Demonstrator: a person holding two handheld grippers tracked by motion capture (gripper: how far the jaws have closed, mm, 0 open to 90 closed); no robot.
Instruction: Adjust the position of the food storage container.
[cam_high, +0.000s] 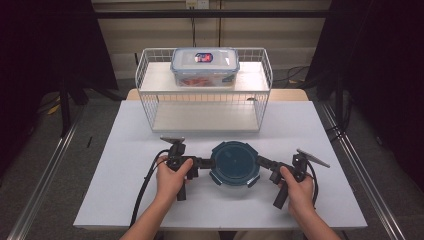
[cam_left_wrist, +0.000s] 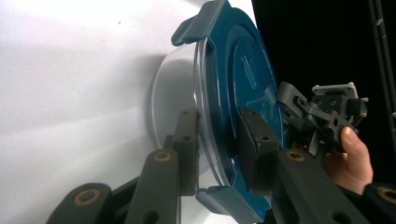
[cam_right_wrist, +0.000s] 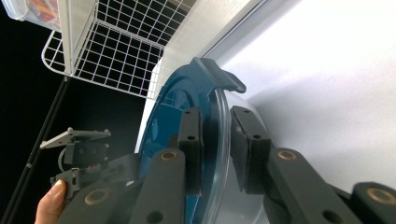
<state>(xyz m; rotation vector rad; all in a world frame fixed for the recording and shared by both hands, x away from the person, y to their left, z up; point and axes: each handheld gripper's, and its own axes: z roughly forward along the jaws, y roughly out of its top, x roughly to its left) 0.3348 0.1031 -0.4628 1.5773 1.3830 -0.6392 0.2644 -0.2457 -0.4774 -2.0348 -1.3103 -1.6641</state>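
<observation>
A round clear container with a dark teal clip lid sits on the white table, near the middle of its front half. My left gripper holds its left rim and my right gripper holds its right rim. In the left gripper view the jaws straddle the rim, one pad under the clear bowl, the other on the lid. The right gripper is shut the same way, across the lid and the bowl's edge.
A white wire rack stands at the back of the table. A rectangular clear box with a clip lid is on the rack's top shelf; the lower shelf is bare. Dark curtains hang at both sides.
</observation>
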